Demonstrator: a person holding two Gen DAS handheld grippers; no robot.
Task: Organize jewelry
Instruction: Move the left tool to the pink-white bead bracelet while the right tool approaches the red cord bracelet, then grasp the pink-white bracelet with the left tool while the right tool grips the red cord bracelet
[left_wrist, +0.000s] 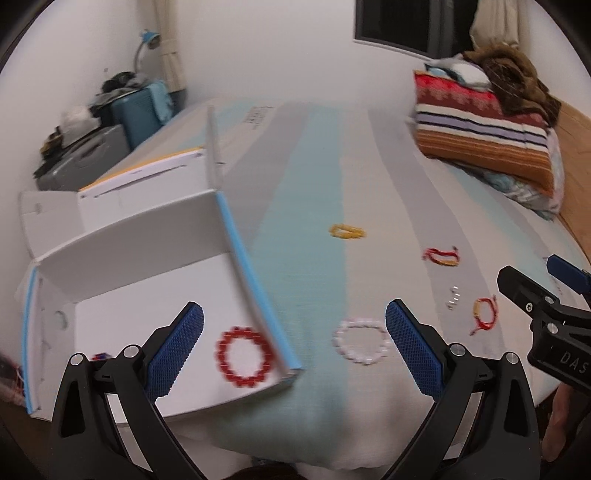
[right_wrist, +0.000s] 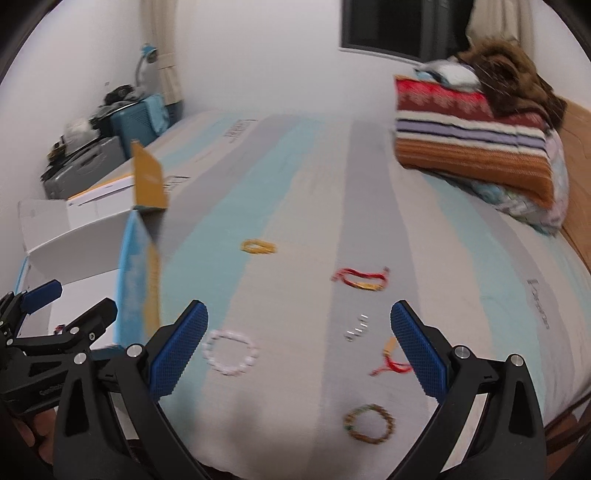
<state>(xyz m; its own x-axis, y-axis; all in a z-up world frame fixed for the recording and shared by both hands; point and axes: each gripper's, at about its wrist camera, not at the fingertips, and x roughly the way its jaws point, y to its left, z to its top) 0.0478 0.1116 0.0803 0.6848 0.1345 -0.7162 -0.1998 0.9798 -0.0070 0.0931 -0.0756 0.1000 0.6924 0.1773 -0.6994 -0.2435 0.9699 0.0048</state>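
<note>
An open white box with a blue edge lies at the left on the bed; a red bead bracelet lies inside it. My left gripper is open and empty above the box's right edge. A white bead bracelet lies just right of the box. A yellow bracelet, two red-and-gold cord bracelets, small silver beads and a brown bead bracelet lie on the sheet. My right gripper is open and empty above them.
The bed has a sheet striped blue, grey and white. Folded blankets are stacked at the far right. Suitcases and clutter stand past the bed's left side. The box's raised flap stands at the left.
</note>
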